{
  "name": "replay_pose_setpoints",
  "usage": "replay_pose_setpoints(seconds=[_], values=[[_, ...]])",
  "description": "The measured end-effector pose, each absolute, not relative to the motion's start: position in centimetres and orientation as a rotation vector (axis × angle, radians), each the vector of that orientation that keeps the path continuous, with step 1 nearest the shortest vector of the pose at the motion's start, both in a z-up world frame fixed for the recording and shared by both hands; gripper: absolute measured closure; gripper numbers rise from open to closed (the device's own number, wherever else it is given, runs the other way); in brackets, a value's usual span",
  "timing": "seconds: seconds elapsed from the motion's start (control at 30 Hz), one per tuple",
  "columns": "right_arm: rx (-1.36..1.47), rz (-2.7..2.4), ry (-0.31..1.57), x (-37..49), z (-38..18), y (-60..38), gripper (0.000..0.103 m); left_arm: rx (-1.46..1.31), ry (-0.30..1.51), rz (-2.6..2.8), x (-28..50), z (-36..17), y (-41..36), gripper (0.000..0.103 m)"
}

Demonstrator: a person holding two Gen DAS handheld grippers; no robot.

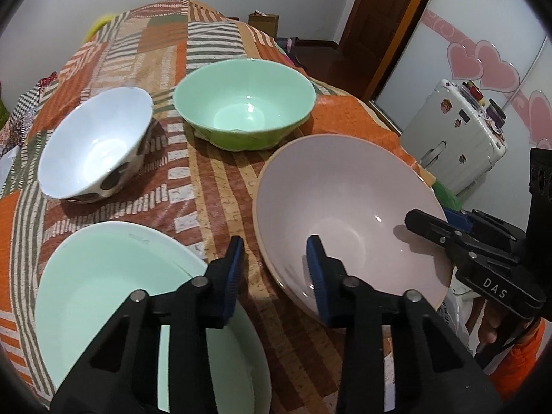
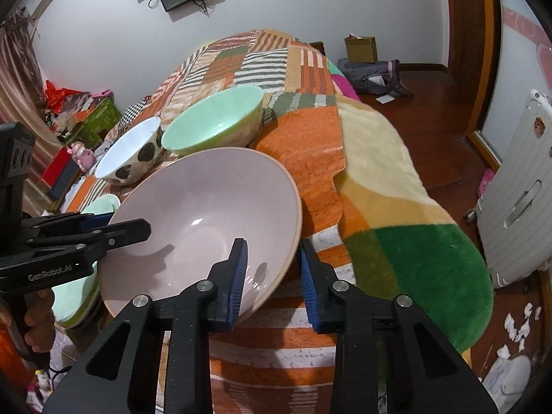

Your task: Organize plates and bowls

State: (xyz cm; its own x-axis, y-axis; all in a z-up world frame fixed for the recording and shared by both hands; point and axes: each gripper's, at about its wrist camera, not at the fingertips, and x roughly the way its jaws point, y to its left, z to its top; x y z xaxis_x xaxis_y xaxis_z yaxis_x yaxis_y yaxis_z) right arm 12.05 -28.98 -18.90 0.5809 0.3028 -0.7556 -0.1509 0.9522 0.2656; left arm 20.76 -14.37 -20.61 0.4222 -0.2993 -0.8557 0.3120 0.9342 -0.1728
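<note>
1. Step in hand, by the look of it: taking hold of the large pale pink ceramic bowl (image 1: 345, 207) from two sides, ahead of moving it.
2. Found on the orange striped patchwork cloth (image 1: 214, 186), nearest of the three bowls and close to the cloth's right edge, just beside the pale mint round plate (image 1: 103, 293). Seemingly tipped in the right wrist view; lifted or resting, impossible to say.
3. Straddled at its near-left rim by the left gripper (image 1: 275, 241), one pad inside, one outside. Drawn narrow, yet with a strip of cloth showing between outer pad and wall. Clamped or merely poised: cannot tell.
4. Straddled likewise at the opposite rim by the right gripper (image 2: 273, 243), outer pad just beside the rim, inner pad over the glazed inside. Again no telling whether biting or free.
5. Next, probably: make sure of both grips, then raise evenly, keeping the rim level. Glossy, sloping walls, so likely to slip from an uneven pinch.
6. Around: beyond, a mint-lined green bowl (image 1: 245, 103) and a white bowl with black spots (image 1: 93, 148), near each other, well apart from the pink one.
7. In the way: the plate tight on the left, the cloth's edge on the right, with a white suitcase (image 1: 455, 138) on the floor past it.
</note>
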Motion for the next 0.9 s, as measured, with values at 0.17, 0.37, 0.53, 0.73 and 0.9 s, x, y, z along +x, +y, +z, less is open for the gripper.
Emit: replay_pose_setpoints(seconds=[0.17, 0.37, 0.53, 0.73, 0.9], values=[[0.181, 0.279, 0.933, 12.3, -19.5, -28.4, 0.076, -0.002, 1.095, -0.397, 21.0, -21.3, -14.7, 0.075], [0.191, 0.273, 0.934, 12.3, -19.3, -28.5, 0.078, 0.02, 1.093, -0.388, 20.7, -21.5, -15.4, 0.08], [0.201, 0.266, 0.92, 12.3, -18.7, -28.2, 0.078, 0.016, 1.092, -0.374, 20.6, -21.2, -15.3, 0.08], [0.2, 0.261, 0.893, 12.0, -17.7, -28.0, 0.078, 0.02, 1.061, -0.381, 19.8, -20.0, -15.0, 0.08], [0.188, 0.265, 0.858, 11.8, -16.4, -27.4, 0.078, 0.008, 1.026, -0.38, 19.2, -18.7, -14.2, 0.08]])
